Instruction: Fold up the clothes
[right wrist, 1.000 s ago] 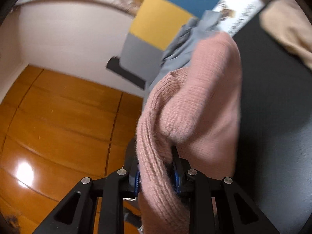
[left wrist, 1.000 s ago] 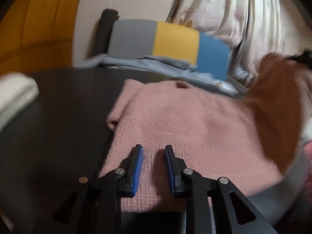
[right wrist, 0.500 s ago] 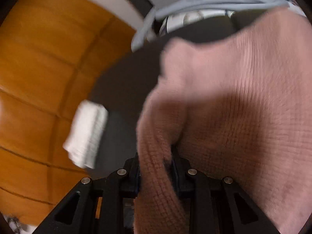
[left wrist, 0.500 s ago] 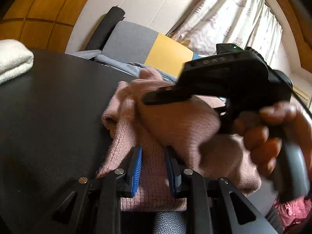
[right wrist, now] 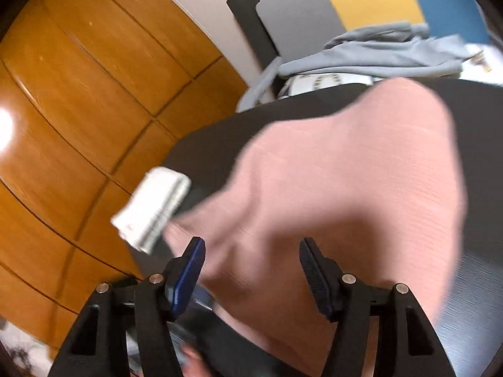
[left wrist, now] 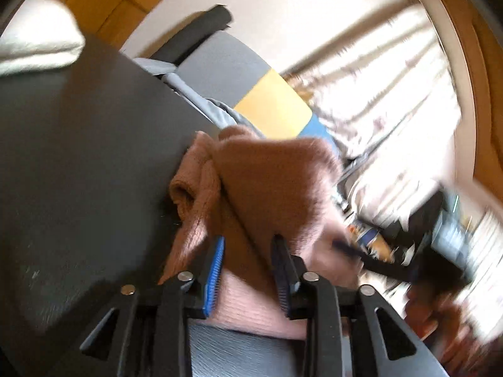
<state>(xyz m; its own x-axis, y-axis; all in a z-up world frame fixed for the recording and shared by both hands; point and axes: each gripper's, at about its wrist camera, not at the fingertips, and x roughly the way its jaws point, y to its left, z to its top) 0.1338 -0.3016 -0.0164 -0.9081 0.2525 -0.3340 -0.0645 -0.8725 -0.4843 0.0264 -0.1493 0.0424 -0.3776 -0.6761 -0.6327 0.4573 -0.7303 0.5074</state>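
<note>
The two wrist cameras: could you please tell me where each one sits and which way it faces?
Left wrist: on the left claw, low over the dark table, facing the pink sweater and curtains; its own fingers show.
Right wrist: on the right claw, angled down at the sweater and wooden floor; its fingers show.
Shared: sweater, table, white towel.

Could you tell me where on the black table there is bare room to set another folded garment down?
The black table is bare between the folded white towel at its far corner and the pink sweater. The right wrist view shows bare table past the sweater. The back edge is crowded with grey clothing.
</note>
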